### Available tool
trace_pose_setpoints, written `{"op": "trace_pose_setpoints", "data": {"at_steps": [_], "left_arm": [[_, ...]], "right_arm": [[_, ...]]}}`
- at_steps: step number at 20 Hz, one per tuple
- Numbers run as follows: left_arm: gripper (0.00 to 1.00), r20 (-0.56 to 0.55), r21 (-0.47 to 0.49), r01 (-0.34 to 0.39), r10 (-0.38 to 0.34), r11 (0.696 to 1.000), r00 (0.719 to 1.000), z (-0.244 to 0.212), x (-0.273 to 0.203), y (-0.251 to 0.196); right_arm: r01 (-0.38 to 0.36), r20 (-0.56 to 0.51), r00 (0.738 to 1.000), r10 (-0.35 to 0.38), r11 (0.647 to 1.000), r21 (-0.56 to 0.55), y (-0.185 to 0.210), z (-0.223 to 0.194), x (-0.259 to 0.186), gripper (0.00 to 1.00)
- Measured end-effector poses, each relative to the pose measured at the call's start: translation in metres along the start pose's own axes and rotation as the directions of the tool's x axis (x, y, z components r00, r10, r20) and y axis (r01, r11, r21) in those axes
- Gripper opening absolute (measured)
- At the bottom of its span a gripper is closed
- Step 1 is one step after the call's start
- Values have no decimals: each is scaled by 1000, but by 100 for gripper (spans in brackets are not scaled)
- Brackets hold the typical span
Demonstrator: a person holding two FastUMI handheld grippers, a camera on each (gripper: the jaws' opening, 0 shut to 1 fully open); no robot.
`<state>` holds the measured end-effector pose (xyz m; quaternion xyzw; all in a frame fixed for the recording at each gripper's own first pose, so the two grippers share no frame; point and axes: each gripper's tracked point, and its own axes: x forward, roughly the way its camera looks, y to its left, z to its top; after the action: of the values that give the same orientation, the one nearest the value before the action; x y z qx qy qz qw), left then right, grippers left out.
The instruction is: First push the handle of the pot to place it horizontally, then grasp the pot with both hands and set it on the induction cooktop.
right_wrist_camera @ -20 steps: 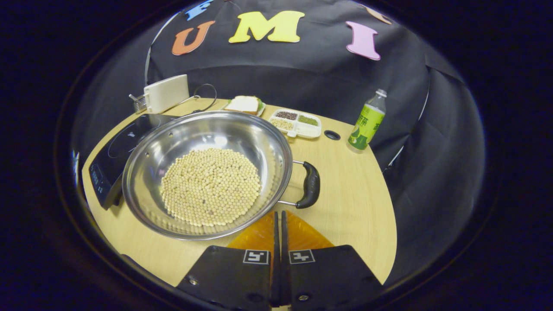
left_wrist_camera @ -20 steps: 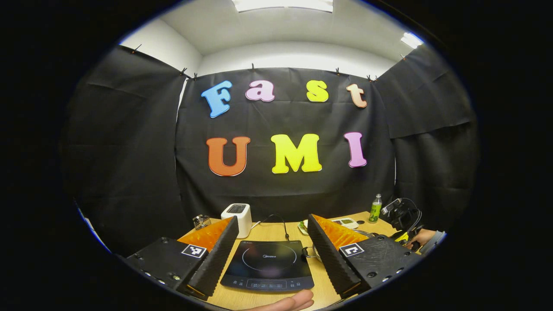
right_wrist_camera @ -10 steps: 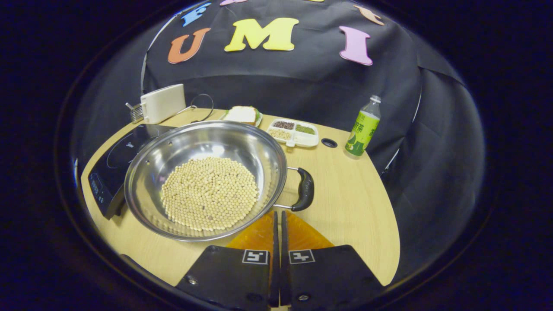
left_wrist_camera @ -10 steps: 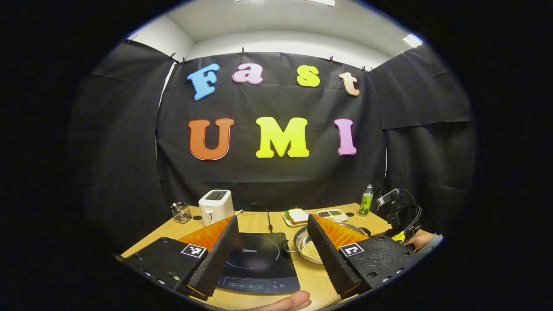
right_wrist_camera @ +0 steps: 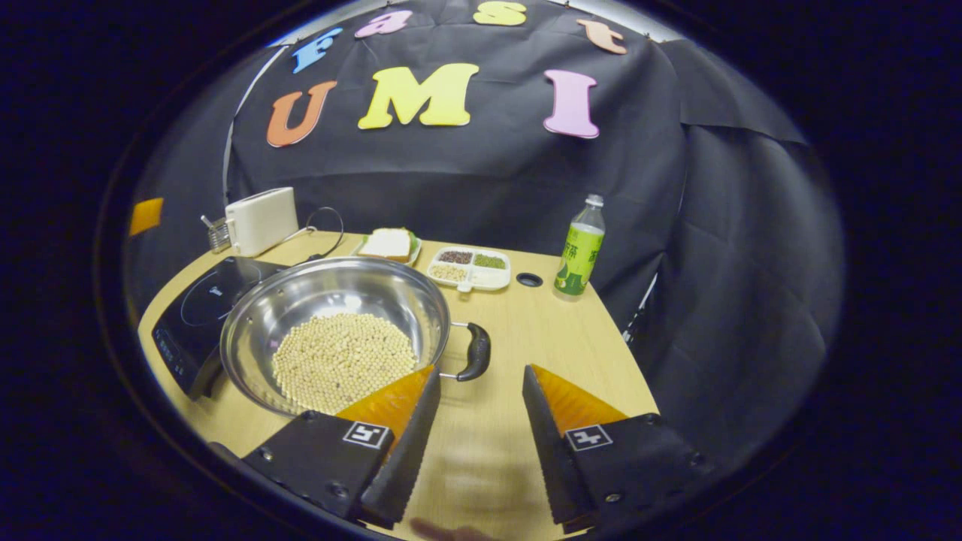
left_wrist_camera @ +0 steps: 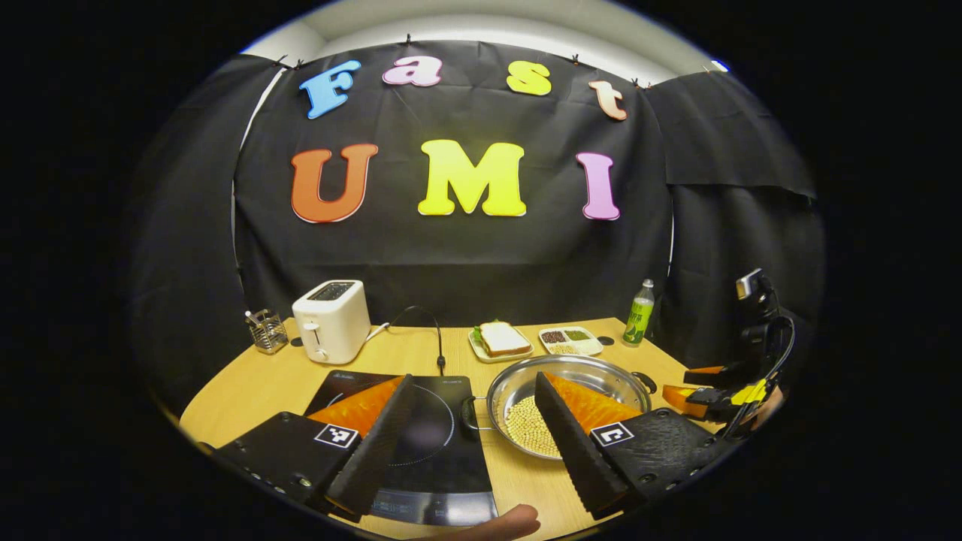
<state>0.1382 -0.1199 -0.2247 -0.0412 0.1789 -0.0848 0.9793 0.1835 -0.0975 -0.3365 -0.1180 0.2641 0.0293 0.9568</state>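
Left gripper view catches the right gripper (left_wrist_camera: 695, 383) at three o'clock beside the pot (left_wrist_camera: 518, 387); left gripper (left_wrist_camera: 473, 398) hovers, both grippers' jaws spread wide.

Steel pot (right_wrist_camera: 331, 300), beige beans (right_wrist_camera: 342, 361); black cooktop (right_wrist_camera: 197, 300); green bottle (right_wrist_camera: 579, 252).

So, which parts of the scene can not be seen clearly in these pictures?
- Left gripper view: the pot is partly hidden behind one finger of the left gripper; the other covers part of the induction cooktop.
- Right gripper view: the cooktop's right part lies behind the pot's rim; a finger of the right gripper covers the near rim.
- Wire holder: contents too small to tell.
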Motion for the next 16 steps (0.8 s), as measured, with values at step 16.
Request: {"op": "trace_pose_setpoints", "data": {"at_steps": [16], "left_arm": [[96, -341, -21, -14, 6, 1000, 940, -108, 122, 1]], "right_arm": [[-64, -89, 993, 74, 992, 108, 14, 2, 77, 97]]}}
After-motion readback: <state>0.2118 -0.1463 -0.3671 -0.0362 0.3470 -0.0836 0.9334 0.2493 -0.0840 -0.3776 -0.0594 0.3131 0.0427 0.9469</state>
